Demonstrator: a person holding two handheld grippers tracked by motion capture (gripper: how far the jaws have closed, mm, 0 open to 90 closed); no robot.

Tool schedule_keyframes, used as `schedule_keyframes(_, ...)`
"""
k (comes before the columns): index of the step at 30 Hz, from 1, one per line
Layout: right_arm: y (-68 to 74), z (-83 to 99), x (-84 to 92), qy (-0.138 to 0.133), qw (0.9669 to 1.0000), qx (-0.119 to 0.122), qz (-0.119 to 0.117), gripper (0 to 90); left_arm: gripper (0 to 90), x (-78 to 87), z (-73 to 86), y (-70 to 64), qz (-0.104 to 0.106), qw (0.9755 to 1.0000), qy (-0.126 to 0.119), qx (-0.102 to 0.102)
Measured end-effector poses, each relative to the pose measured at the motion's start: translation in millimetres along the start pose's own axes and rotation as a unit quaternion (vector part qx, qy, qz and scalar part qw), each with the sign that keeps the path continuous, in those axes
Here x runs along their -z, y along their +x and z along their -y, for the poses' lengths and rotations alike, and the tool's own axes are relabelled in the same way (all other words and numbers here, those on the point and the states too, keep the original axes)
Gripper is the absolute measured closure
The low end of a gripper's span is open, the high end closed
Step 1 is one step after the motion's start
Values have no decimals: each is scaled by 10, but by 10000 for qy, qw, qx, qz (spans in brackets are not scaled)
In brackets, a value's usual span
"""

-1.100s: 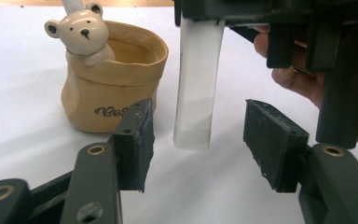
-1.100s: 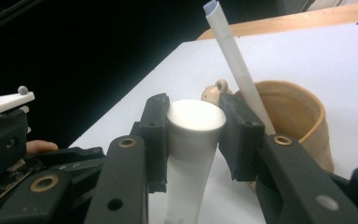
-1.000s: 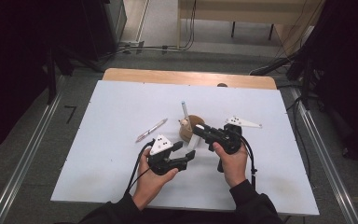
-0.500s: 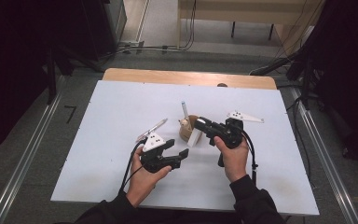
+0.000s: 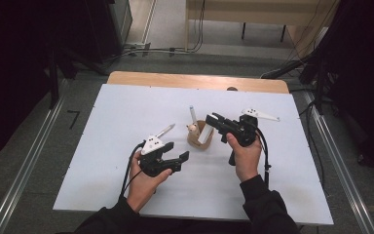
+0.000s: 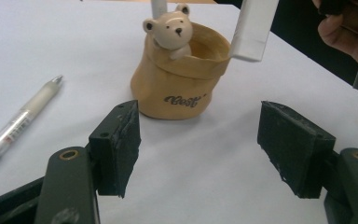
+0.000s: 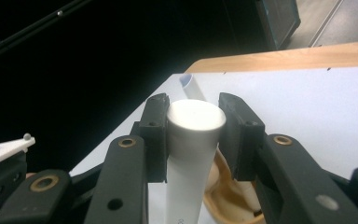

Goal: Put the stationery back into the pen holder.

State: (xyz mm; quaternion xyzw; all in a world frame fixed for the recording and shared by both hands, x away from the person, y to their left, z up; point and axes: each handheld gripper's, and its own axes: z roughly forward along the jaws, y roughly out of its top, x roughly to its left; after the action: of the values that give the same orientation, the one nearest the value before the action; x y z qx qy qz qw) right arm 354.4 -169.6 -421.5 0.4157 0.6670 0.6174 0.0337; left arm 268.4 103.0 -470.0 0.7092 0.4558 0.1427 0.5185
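Observation:
A tan pot with a small bear figure [image 5: 198, 137] [image 6: 182, 74] stands mid-table, and a thin white pen [image 5: 193, 114] is upright inside it. My right gripper [image 5: 213, 121] [image 7: 195, 135] is shut on a white round stick [image 5: 206, 134] [image 7: 193, 121]. The stick slants down with its lower end at the pot's rim [image 6: 254, 28]. To the left of the pot, my left gripper [image 5: 183, 158] [image 6: 200, 140] points at it from a short way off. Its jaws have just been opening and nothing is between them. A clear ballpoint pen [image 5: 165, 130] [image 6: 21, 119] lies on the table beside it.
The white tabletop [image 5: 126, 112] has a wooden strip [image 5: 175, 78] along its far edge. Metal rails [image 5: 29, 161] run along the floor on both sides. Dark equipment and cables sit beyond the table. The left gripper's white plate [image 7: 2, 151] shows low on the left in the right gripper view.
The left hand has drifted left, away from the pot, and its jaws stand wider. The right hand has moved slightly up and back with the white stick still gripped.

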Motion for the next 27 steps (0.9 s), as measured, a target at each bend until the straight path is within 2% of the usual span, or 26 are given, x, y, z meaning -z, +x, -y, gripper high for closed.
schedule_keyframes(8, -105, -82, -62, -112, 9998, -40, 142, 625, 307, 22, -8, 78, -87, 9999, -32, 60)
schedule_keyframes(14, -199, -66, -142, 3, 9993, -5, 383, 625, 303, 30, -12, 123, -138, 9998, -66, 102)
schedule_keyframes(24, -269, -22, -309, 169, 9974, 164, 679, 625, 297, 32, -8, 201, -240, 9996, -50, 131)
schedule_keyframes(27, -261, 9, -364, 274, 9962, 307, 763, 624, 294, 36, -6, 223, -262, 9995, -54, 145)
